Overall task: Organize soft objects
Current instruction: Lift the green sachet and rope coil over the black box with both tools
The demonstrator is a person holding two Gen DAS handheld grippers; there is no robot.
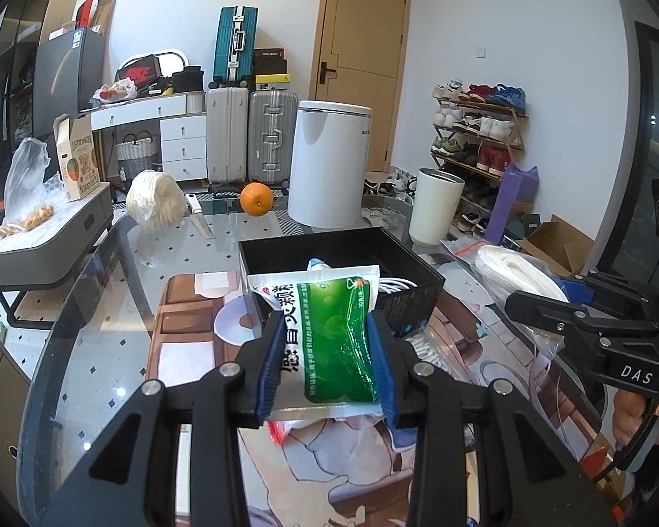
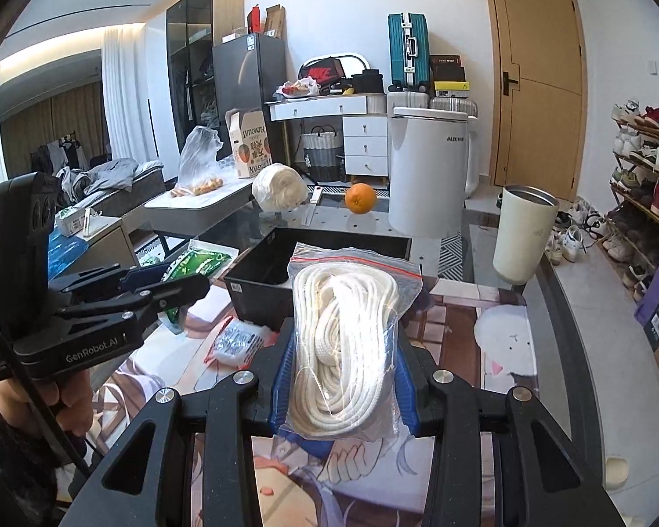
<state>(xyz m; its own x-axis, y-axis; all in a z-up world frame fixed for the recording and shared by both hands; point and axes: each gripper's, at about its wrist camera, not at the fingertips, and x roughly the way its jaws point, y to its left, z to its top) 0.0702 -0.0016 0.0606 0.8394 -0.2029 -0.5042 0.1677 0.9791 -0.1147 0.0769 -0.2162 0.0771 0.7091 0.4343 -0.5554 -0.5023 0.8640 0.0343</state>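
Both tongs, left (image 1: 325,347) and right (image 2: 345,351), clamped, level.

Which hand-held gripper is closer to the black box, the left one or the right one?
Left, probably. The left hand-held gripper holds its green packet at the black box rim. The right hand-held gripper holds the rope bag slightly short of it.
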